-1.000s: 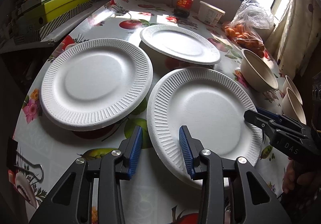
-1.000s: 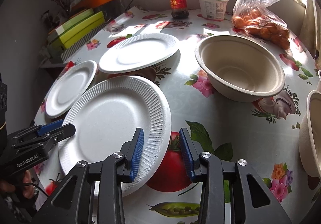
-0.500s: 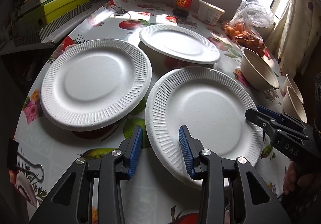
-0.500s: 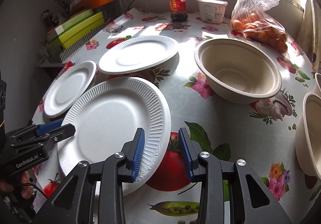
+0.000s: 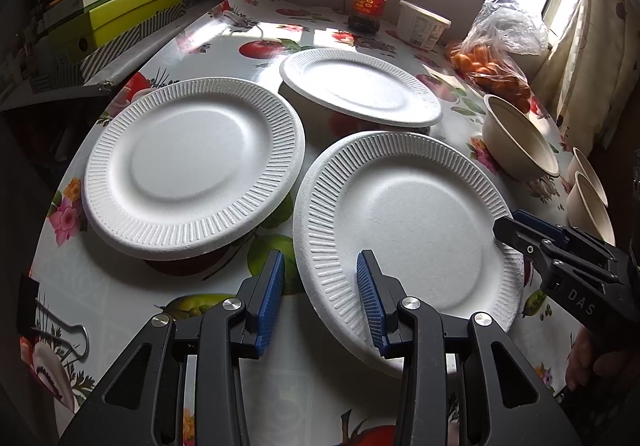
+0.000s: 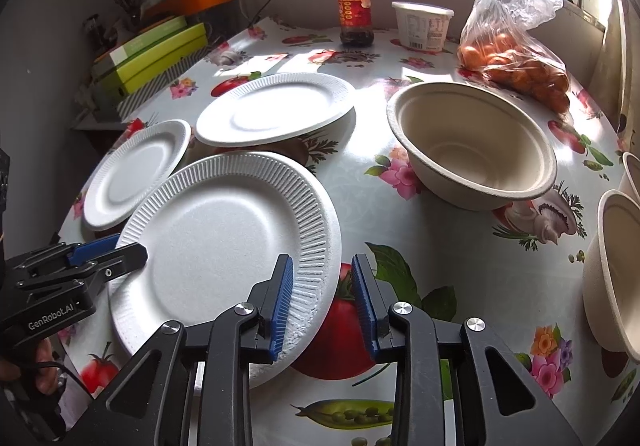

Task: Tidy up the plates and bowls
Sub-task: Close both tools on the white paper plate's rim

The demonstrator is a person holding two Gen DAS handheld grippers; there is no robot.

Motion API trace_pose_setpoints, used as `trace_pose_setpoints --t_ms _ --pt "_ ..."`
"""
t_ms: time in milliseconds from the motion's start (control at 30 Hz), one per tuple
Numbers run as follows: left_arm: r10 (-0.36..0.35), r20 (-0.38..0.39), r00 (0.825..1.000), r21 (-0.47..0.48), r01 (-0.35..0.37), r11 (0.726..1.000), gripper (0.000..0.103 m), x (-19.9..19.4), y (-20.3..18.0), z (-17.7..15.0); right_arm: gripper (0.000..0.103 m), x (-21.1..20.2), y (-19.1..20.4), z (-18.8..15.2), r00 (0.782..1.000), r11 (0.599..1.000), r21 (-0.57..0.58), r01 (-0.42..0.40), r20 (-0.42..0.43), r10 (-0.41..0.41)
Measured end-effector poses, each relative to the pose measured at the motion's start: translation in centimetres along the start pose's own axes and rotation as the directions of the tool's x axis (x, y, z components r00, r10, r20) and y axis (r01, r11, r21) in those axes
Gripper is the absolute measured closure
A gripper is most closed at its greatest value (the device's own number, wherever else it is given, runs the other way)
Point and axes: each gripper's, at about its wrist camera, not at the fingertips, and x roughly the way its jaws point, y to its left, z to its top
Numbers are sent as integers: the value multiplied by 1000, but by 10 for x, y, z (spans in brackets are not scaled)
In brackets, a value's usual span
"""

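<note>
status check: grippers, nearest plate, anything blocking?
Left gripper open astride near plate rim. Right gripper open, jaws just closing on opposite rim. Nothing in the way.

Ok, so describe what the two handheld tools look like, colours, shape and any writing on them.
Both are alike: the left tool and right tool have black skeletal arms with triangular cutouts, silver round pivot bolts, and two fingers lined with ribbed blue pads. Seen side-on, the right one's black body reads "DAS" in white letters; the left one's reads "GenRobot.AI", with a thin black cable beneath it.
</note>
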Motion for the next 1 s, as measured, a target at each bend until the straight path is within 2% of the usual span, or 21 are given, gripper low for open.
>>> trace_pose_setpoints --t_ms 67,167,200,433,1000 --pt "-6 0 1000 1 6 1000 64 0 -1 0 80 0 0 0 1000 1000 -1 0 -1 0" --pt "-14 1 1000 6 14 1000 64 0 -4 -1 81 0 1 0 1000 1000 -1 1 -2 -1" --pt "-17 1 1000 8 17 1000 68 0 -5 -1 81 0 1 0 1000 1000 0 0 -3 0" --pt "-23 9 1000 4 23 1000 71 -2 -5 0 81 0 1 -1 1000 1000 7 3 -2 -2" --pt "-2 49 999 24 1 1000 71 -18 -8 6 81 -14 6 5 1000 1000 17 4 23 -4"
